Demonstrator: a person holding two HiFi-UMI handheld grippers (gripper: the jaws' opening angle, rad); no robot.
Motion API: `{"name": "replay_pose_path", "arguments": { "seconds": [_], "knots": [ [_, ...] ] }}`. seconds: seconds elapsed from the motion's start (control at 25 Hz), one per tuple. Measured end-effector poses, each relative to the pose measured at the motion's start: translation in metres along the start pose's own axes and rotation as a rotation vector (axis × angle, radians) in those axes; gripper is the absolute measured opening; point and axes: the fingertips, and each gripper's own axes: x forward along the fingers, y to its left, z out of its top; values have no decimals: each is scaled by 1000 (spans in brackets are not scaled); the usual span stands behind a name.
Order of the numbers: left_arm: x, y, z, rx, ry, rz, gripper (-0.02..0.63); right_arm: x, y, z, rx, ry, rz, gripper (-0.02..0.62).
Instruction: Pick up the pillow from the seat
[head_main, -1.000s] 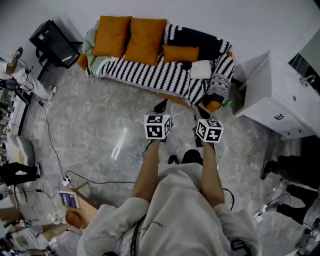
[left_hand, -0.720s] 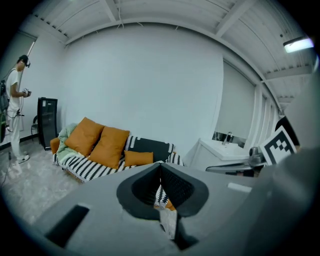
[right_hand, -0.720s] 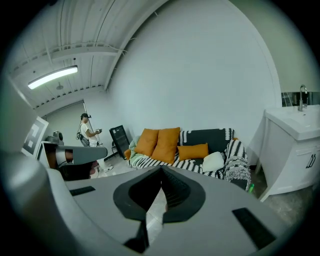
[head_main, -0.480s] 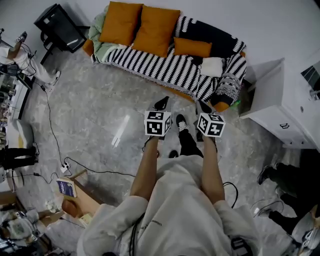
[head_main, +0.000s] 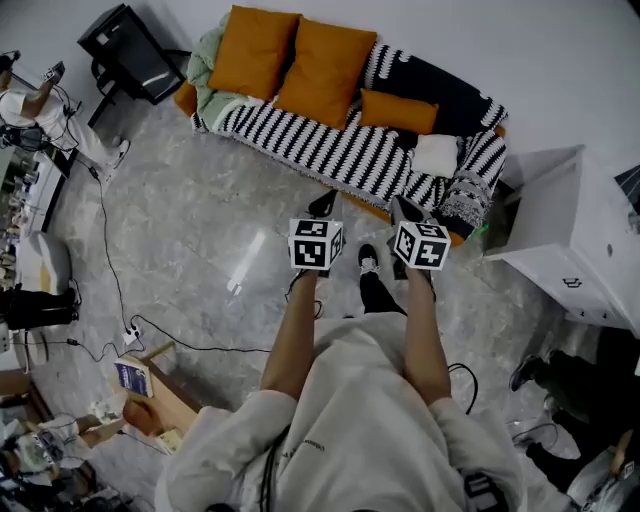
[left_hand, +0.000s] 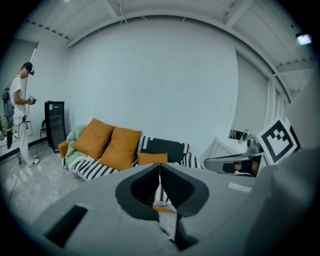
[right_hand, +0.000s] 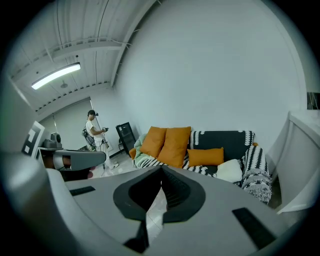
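A sofa (head_main: 330, 150) under a black-and-white striped throw stands against the far wall. On it lie two large orange pillows (head_main: 250, 50) (head_main: 325, 62), a small orange pillow (head_main: 397, 112) and a small white pillow (head_main: 436, 155). My left gripper (head_main: 322, 206) and right gripper (head_main: 403, 210) are held side by side over the floor, just short of the sofa's front edge. Both are shut and hold nothing. The right gripper view looks past the shut right gripper (right_hand: 161, 170) at the white pillow (right_hand: 230, 170). The left gripper (left_hand: 159, 165) points at the small orange pillow (left_hand: 152, 158).
A white cabinet (head_main: 570, 240) stands right of the sofa. A black speaker stand (head_main: 130, 55) is at its left end. Cables (head_main: 110, 260) run over the marble floor at left. Another person (left_hand: 22, 115) stands far left; someone's legs (head_main: 540, 370) show at lower right.
The person has stepped toward the sofa, so its front edge now lies closer to both grippers. Both grippers stayed shut and level.
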Motion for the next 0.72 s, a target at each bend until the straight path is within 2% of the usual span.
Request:
{"name": "replay_pose_path", "arguments": {
  "seconds": [0.16,0.72],
  "knots": [
    [19,14,14,11,15,27,11,23,-5,18,-12,12,11,6],
    [89,53,68,-38,-13,90,11,116,-22,84,-65,32,108,6]
  ]
}}
